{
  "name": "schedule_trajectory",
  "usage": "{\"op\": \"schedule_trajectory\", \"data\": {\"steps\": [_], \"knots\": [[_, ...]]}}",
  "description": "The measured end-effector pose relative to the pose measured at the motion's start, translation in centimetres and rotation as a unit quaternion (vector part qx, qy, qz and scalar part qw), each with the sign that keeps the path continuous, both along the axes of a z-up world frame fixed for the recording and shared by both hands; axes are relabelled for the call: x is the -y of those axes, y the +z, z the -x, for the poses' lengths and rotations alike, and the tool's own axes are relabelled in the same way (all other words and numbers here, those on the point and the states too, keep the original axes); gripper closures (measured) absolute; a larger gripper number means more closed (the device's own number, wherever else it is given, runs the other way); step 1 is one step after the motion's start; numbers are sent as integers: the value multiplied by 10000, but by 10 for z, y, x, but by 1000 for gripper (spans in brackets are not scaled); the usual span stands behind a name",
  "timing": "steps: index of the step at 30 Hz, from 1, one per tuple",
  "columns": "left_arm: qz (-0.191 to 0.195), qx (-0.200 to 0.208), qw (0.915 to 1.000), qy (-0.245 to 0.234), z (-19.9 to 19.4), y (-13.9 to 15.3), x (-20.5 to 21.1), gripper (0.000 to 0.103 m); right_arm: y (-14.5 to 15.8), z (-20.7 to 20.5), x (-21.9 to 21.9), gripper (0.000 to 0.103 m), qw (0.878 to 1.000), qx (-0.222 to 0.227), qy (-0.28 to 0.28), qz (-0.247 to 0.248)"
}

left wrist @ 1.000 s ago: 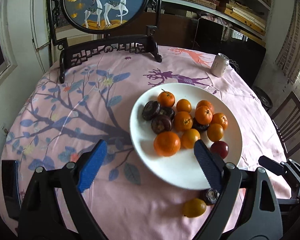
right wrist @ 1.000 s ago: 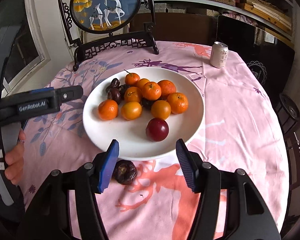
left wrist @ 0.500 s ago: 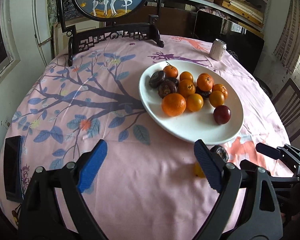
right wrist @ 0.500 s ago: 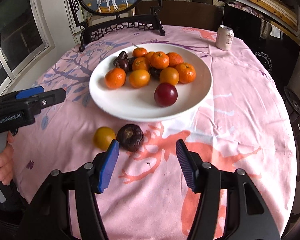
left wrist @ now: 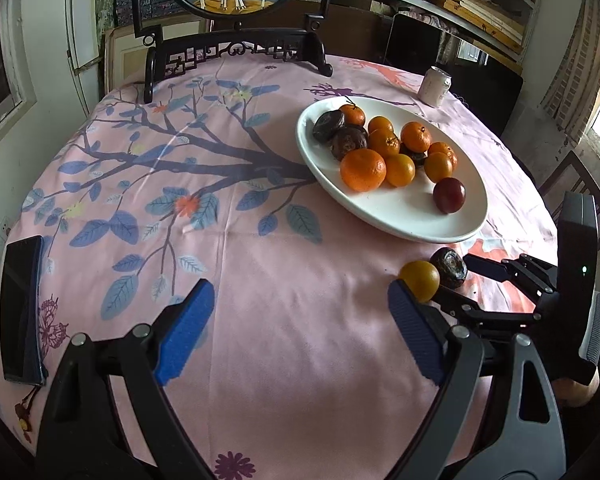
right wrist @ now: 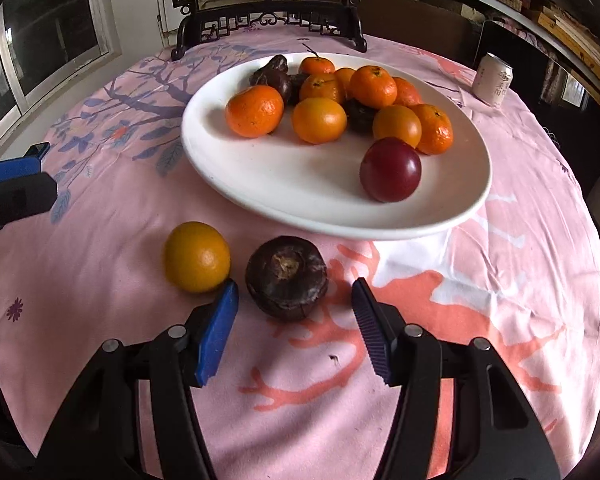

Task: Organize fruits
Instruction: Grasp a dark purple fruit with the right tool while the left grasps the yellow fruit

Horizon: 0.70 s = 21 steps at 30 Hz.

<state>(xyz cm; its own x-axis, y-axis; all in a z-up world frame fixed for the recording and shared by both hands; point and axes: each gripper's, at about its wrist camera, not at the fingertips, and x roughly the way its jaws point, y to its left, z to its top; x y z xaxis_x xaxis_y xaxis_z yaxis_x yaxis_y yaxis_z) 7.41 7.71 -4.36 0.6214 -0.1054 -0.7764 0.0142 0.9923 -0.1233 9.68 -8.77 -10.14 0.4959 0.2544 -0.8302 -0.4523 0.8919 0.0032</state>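
A white plate (right wrist: 300,188) holds several oranges, dark brown fruits and a red plum (right wrist: 390,169); it also shows in the left wrist view (left wrist: 400,216). On the cloth in front of the plate lie a yellow-orange fruit (right wrist: 197,257) and a dark brown fruit (right wrist: 286,276), also seen in the left wrist view as the orange fruit (left wrist: 419,280) and the brown fruit (left wrist: 449,267). My right gripper (right wrist: 294,308) is open, its fingers on either side of the near part of the brown fruit. My left gripper (left wrist: 300,312) is open and empty, above bare cloth left of the two fruits.
A round table with a pink patterned cloth (left wrist: 220,200). A black carved stand with a deer picture (left wrist: 236,48) stands at the back. A drink can (left wrist: 434,86) stands at the back right. A black phone (left wrist: 22,308) lies at the left edge.
Both grippers have pulled back and lowered toward the table's near side. The right gripper has closed in on the dark brown fruit. Both stay open.
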Motion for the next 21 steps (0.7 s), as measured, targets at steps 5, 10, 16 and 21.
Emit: {"op": "schedule_trajectory", "data": {"steps": [5,10,16,21], "knots": [[-43,-93,9999,-29,0,-6,5,13,4,-3,1,64,9997,-185,-39,-147],[-126,-190,9990,-381,-8,-10,34,13,21,15,36,64,9969,-302,-651,-308],[-355,-446,9952,-794,-28,-28,85,13,34,42,78,63,9933,-196,-910,-682],[-519,-591,9939,-774,-43,-46,105,14,36,52,102,63,9903,-132,-1071,-876]]}}
